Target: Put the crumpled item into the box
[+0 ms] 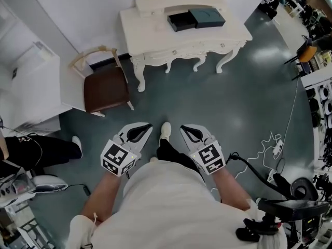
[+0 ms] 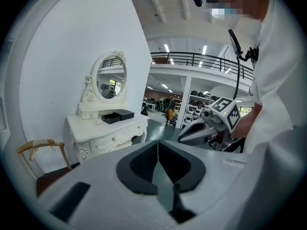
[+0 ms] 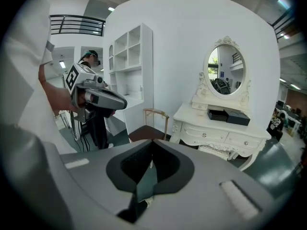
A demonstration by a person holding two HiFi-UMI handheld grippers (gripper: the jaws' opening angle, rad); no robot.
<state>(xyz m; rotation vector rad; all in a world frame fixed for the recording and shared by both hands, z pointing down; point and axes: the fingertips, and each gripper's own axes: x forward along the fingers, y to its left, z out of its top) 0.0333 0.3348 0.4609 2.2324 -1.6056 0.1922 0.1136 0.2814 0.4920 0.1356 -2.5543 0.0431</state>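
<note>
With left hand-held gripper [image 1: 142, 130] and right hand-held gripper [image 1: 188, 131] closed, empty, step toward open black rectangular box [image 1: 181, 21] on white carved table [image 1: 150, 32] well ahead; first find crumpled item, nowhere in view.

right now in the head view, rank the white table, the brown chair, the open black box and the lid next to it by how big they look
1. table
2. chair
3. box and lid: these look about alike, so I am not ranking them.
</note>
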